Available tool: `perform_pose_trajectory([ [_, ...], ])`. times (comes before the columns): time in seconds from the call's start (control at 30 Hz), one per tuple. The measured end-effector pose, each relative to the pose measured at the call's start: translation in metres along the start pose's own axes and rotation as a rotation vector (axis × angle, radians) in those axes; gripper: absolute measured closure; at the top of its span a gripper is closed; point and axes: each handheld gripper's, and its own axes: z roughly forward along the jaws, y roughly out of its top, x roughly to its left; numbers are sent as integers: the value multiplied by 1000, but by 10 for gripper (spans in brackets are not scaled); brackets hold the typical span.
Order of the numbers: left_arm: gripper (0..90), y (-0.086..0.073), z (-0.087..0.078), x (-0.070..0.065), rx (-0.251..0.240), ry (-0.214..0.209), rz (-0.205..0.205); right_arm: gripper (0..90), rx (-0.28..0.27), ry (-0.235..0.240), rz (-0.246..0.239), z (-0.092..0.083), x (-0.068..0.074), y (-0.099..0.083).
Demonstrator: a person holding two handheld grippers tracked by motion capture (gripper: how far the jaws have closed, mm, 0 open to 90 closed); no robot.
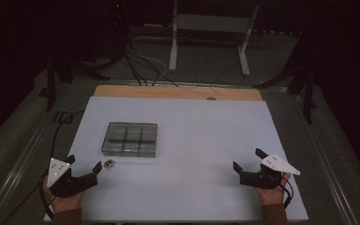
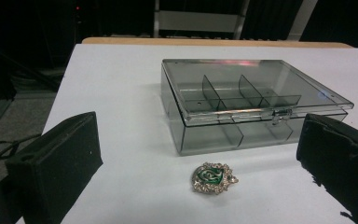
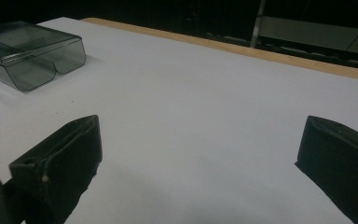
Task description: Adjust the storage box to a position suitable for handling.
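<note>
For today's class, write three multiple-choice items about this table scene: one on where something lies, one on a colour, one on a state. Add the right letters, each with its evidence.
1. Where does the brooch lie?
A. inside the box
B. on the white sheet in front of the box
C. between the right gripper's jaws

2. What colour is the brooch's centre?
A. green
B. red
C. blue

3. How is the clear box?
A. lid closed
B. lid wide open
C. lying on its side

Answers:
1 B, the left gripper view shows it on the white sheet, apart from the box's front wall.
2 A, green shows inside its gold rim.
3 A, the lid lies flat over the compartments, its latch at the front.
</note>
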Motion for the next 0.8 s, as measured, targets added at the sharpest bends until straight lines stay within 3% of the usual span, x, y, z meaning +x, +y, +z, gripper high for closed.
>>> perform_pose_trajectory([
  [0.27, 13, 4, -1, -1, -2, 18, 5, 0, -10, -28, 26, -2, -4, -1],
  [0.53, 13, 6, -3, 1, -19, 12, -6, 0, -4, -26, 7, 0, -3, 0],
  [0.8, 12, 27, 1, 2, -67, 13, 36, 0, -14, -24, 0, 0, -2, 1],
])
